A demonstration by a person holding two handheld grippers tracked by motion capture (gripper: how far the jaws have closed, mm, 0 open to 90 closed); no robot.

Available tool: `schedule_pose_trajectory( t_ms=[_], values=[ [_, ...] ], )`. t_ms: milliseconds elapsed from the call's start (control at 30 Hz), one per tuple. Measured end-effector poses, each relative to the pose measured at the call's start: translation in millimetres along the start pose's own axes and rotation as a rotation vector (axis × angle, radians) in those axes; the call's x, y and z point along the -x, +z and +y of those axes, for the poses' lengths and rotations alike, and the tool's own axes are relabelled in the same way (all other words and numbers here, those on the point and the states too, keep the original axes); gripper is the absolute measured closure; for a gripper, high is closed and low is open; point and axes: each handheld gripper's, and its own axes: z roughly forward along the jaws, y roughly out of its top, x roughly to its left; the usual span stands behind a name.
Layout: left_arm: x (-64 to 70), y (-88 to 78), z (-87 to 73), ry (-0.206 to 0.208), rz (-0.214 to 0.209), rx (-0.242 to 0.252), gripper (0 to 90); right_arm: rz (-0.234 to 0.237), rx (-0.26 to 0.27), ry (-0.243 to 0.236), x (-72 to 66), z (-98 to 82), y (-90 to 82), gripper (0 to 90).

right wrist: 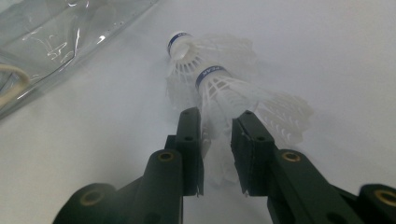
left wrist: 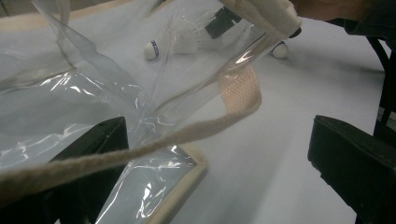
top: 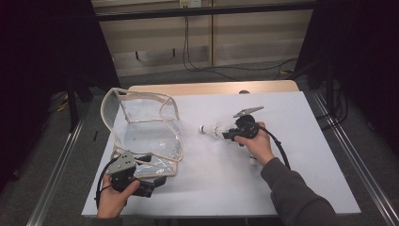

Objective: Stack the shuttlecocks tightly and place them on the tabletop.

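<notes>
Two white shuttlecocks [top: 211,129] with blue-banded corks lie side by side on the white table [top: 306,165]. In the right gripper view the farther one [right wrist: 181,46] lies behind the nearer one [right wrist: 219,86], whose feather skirt reaches back between my right gripper's [right wrist: 217,114] jaws. Those jaws stand a little apart and do not visibly pinch it. My right gripper [top: 226,135] points left towards the bag. A clear plastic bag [top: 146,132] with beige trim lies at the left, mouth propped up. My left gripper [top: 150,170] stands wide open at the bag's near corner [left wrist: 154,186], a beige strap [left wrist: 196,133] crossing between its jaws.
A small white round thing [top: 253,161] lies under the person's right wrist, also seen past the bag [left wrist: 280,49]. Metal rails [top: 61,160] run along both sides of the table. A wooden edge [top: 211,88] borders the back, with cables on the floor beyond.
</notes>
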Motion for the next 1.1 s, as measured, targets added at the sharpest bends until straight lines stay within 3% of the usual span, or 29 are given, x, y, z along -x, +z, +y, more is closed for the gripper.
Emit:
schedule_pose_trajectory(
  t_ms=[267,633,1100],
  values=[
    [-0.3,0.0,-0.1,0.004,0.002,0.002,5.3,0.029,0.005,-0.012,-0.5,0.2,-2.3,89.6],
    [-0.2,0.1,0.1,0.002,0.000,-0.001,5.3,0.049,0.041,-0.001,-2.3,2.4,0.1,90.0],
    [-0.6,-0.1,0.2,0.006,0.002,0.001,5.3,0.060,0.038,-0.021,-8.9,7.0,8.3,90.0]
  ],
)
